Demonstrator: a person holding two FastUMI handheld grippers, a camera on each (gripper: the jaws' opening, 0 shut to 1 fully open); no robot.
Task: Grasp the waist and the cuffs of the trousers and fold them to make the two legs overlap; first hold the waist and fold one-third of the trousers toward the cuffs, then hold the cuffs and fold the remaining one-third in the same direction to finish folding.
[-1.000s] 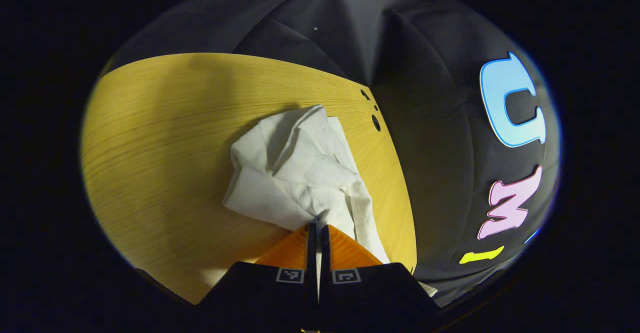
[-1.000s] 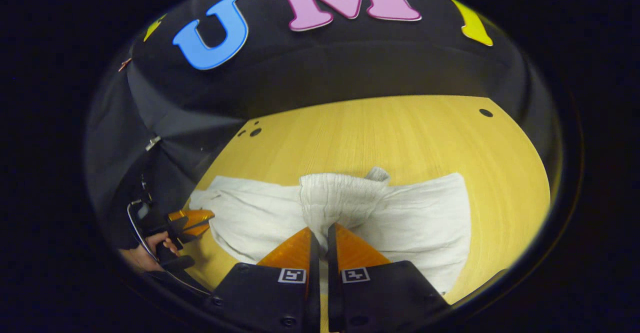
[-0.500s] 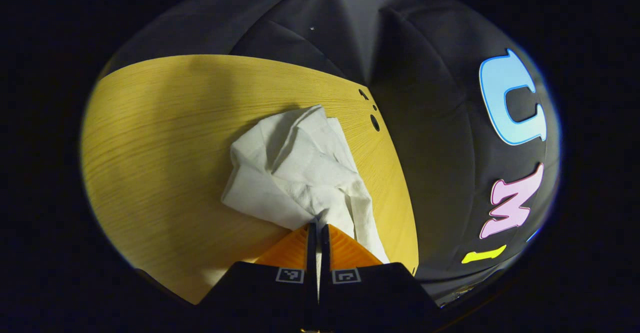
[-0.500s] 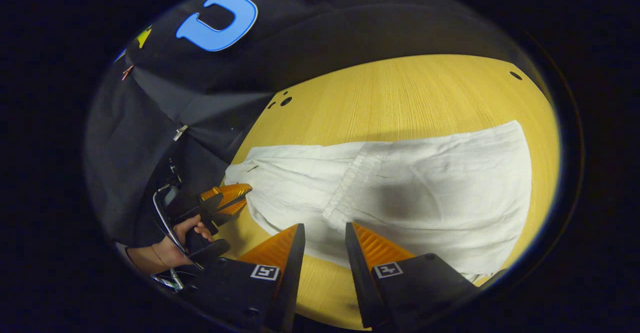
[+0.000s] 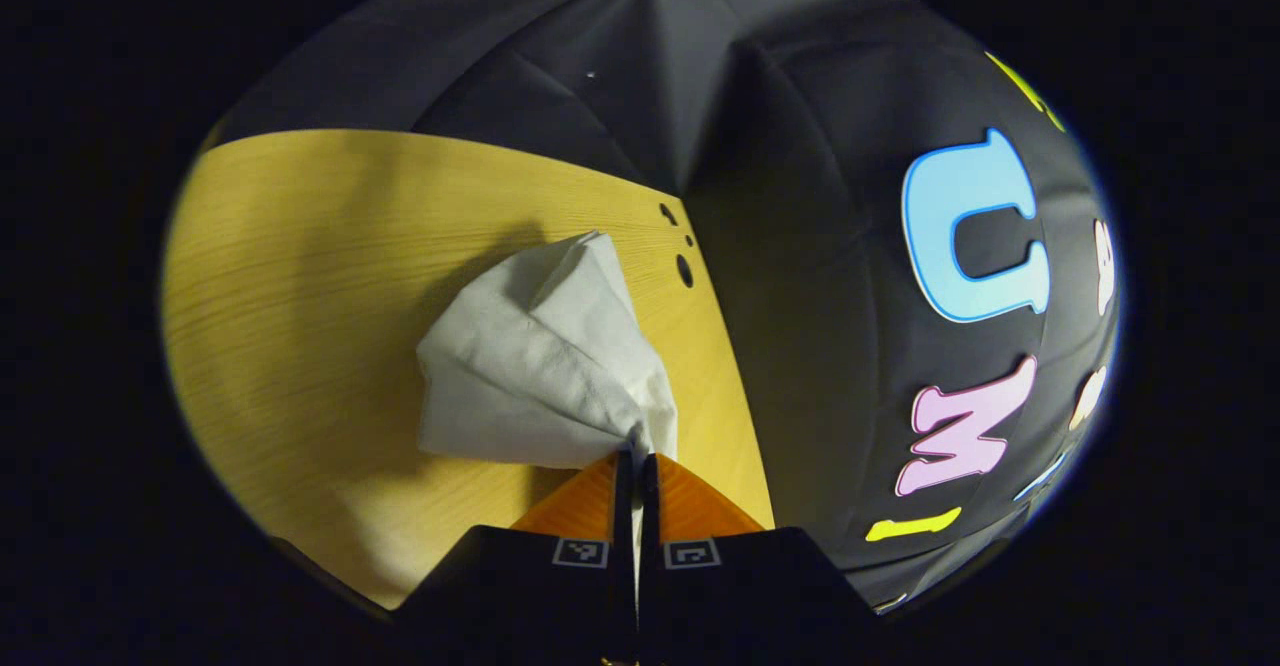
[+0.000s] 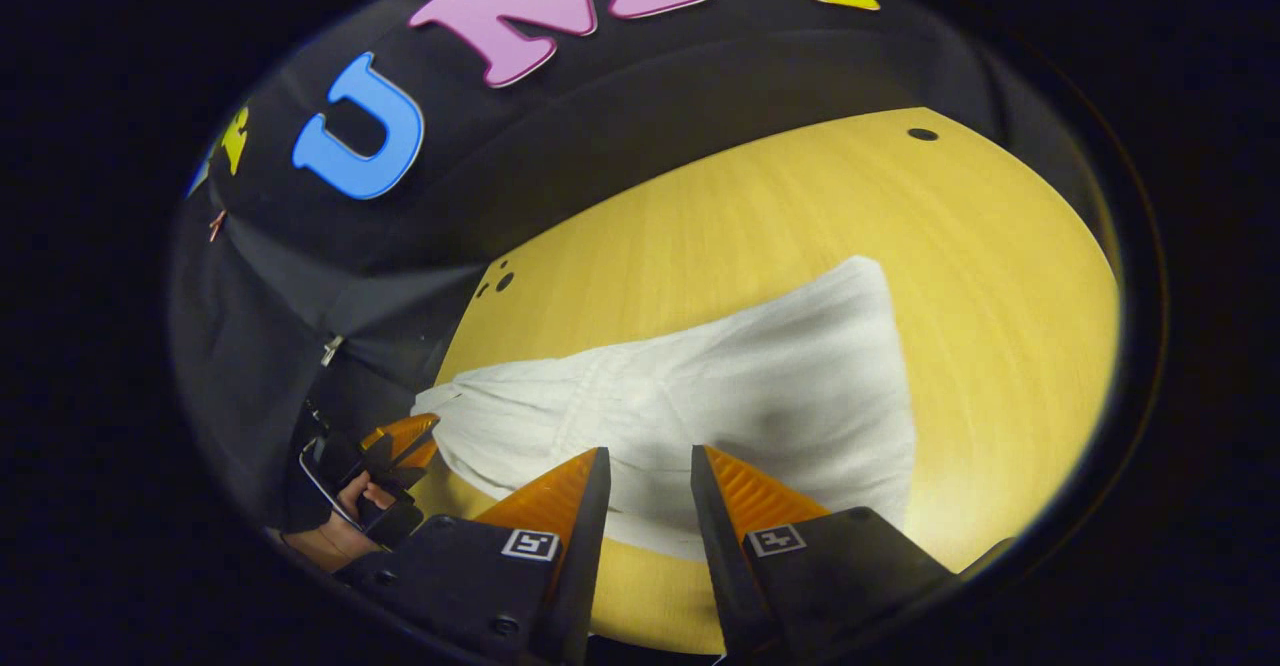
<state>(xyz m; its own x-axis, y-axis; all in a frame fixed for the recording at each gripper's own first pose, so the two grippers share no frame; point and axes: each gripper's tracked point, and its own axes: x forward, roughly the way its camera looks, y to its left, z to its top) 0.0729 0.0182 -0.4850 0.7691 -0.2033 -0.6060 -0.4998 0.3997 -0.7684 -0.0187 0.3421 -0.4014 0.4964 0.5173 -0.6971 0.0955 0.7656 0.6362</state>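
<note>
Left tool (image 5: 636, 458) pinching white trousers (image 5: 540, 366).

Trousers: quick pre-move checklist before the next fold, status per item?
1. Left gripper shut on trousers: ok, fabric pinched between its fingers in the left gripper view.
2. Right gripper free: ok, jaws open, nothing held.
3. Waist third folded toward the cuffs: cannot tell; a seam crosses the cloth, but the layers are unclear.
4. Cloth flat on the table: not ok, bunched and lifted at the left gripper.
5. Which end the left gripper holds: cannot tell.
</note>
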